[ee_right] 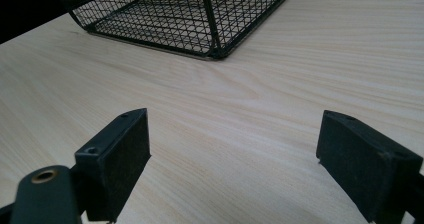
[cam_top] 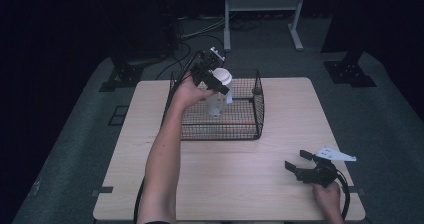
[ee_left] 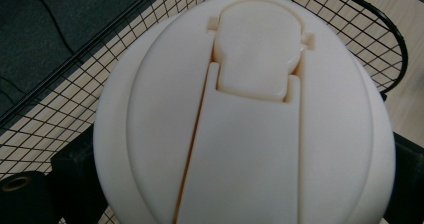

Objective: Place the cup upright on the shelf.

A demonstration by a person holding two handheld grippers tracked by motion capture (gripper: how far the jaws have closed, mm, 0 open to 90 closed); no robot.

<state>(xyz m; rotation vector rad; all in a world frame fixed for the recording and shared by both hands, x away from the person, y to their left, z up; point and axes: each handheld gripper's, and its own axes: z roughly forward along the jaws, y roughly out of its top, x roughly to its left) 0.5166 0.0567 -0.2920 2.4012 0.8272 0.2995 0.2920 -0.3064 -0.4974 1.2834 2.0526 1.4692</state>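
Holding: left gripper (cam_top: 215,81) grips a clear plastic bottle w/ a white flip-top lid (cam_top: 218,91), jaws clamped on it just under the lid.
Bottle: upright, held above the inside of the black wire-mesh basket (cam_top: 257,111); can't tell if its base touches the basket floor. Clear body seen thru the mesh in high view.
Lid: in left gripper view the white flip-top lid (ee_left: 250,119) is v. close to the lens, round, w/ a hinged flap and a raised tab toward the top of that view. Black jaw pads sit either side of it, low left and low right.
Basket: rectangular, open top, stands on the far half of the light wood desk (cam_top: 240,179), near the far edge, a bit left of centre. In left gripper view its mesh and rim (ee_left: 75,64) run behind the lid.
Left arm: bare forearm reaches from the near edge toward the basket's left side, hand wrapped round the gripper.
Right gripper: (cam_top: 306,166) by the near right corner of the desk, well apart from the basket, jaws wide, nothing between them. Hand behind it at the near edge, cable looping off to the right.
Right gripper view: both black jaws spread far apart over bare wood, right gripper (ee_right: 232,156) pointing toward a corner of the basket (ee_right: 210,31) farther off.
Floor: grey carpet round the desk, dark cables and a metal frame beyond the far edge.
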